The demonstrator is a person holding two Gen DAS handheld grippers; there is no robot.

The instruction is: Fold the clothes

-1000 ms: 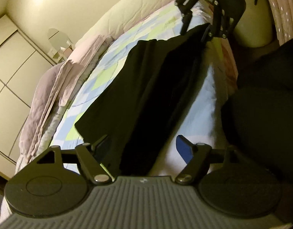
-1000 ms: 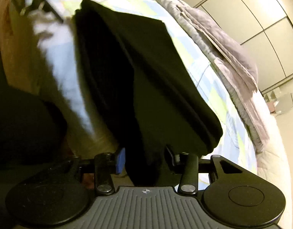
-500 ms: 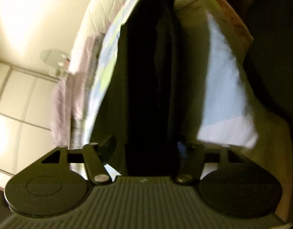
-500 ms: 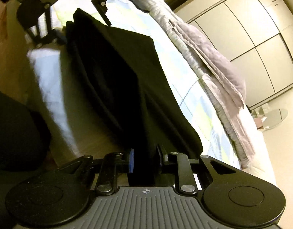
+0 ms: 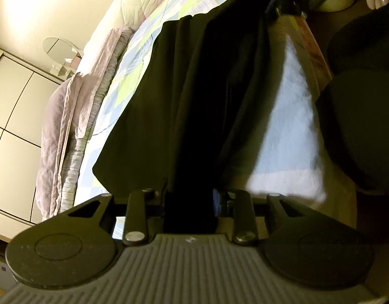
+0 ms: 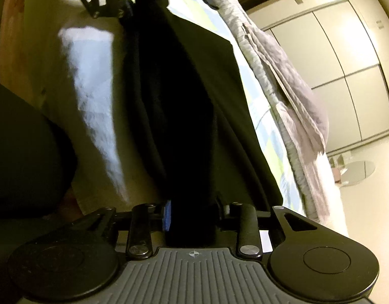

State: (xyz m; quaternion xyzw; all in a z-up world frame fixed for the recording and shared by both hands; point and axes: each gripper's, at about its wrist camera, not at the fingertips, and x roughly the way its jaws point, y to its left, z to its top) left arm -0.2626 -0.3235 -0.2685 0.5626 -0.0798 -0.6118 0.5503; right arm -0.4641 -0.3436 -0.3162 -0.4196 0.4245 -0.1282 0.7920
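Observation:
A black garment (image 5: 194,96) hangs stretched between my two grippers above the bed, folded lengthwise with a flap drooping toward the quilt. My left gripper (image 5: 190,202) is shut on one end of it. At the top of the left wrist view the right gripper (image 5: 272,2) holds the far end. In the right wrist view the black garment (image 6: 186,116) runs away from my right gripper (image 6: 193,212), which is shut on its near end, up to the left gripper (image 6: 128,7) at the top.
The bed has a pastel patchwork quilt (image 5: 128,81) with a crumpled lilac blanket (image 5: 67,106) along its far side. A white towel (image 5: 293,116) lies beside the garment. Wardrobe doors (image 6: 346,65) and a round glass table (image 6: 359,172) stand beyond. A person's dark clothing (image 5: 361,126) fills the near side.
My left gripper went from open beside the garment to shut on its end. The garment is now pulled taut and lifted between both grippers.

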